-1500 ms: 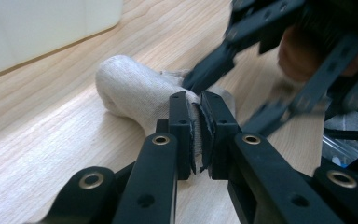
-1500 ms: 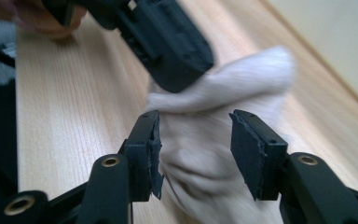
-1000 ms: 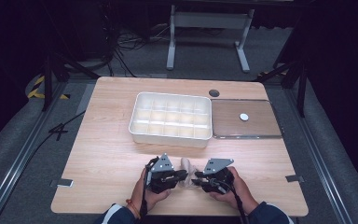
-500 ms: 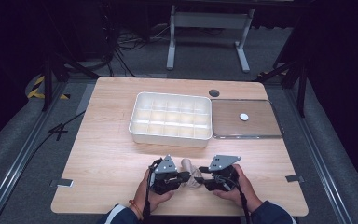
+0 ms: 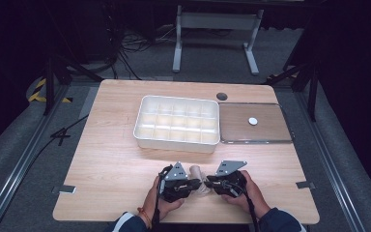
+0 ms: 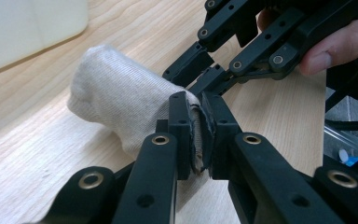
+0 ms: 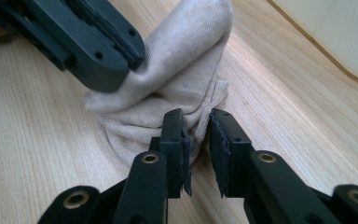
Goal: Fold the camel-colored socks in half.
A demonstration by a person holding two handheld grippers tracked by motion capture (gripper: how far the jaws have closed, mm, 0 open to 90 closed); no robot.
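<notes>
**Supervisor:** What have I got on the table right now?

**Operator:** I'm working a beige knitted sock (image 6: 116,100), rolled into a short bundle, lying on the wooden table (image 5: 111,159) just ahead of both tools. My left gripper (image 6: 195,135) has its jaws pressed nearly together on a fold of the fabric; I can see the cloth squeezed thin between the pads. The bulk of the roll sticks out past its tips and to the left of them in the left gripper view.

**Supervisor:** And the other one?

**Operator:** My right gripper (image 7: 196,140) has its jaws a little apart, with a bunched bit of the sock sitting in the gap. I'd call it partly closed rather than clamped; I can't be sure it has any real bite yet. From that camera the left gripper comes in above and to the left of my tips, holding the upper part of the roll.

**Supervisor:** So which step is this?

**Operator:** I judge I'm mid-fold, holding the bundle while I tuck or tighten it. The white compartment tray (image 5: 178,123) sits beyond both tools, well apart from the sock, and looks empty, so nothing has been placed.

**Supervisor:** Next move?

**Operator:** I'd close the right jaws fully on that bunched edge before pulling anything, keep the left grip firm so the roll doesn't unwind, then finish the tuck. After that it should lift forward toward a compartment.
</notes>
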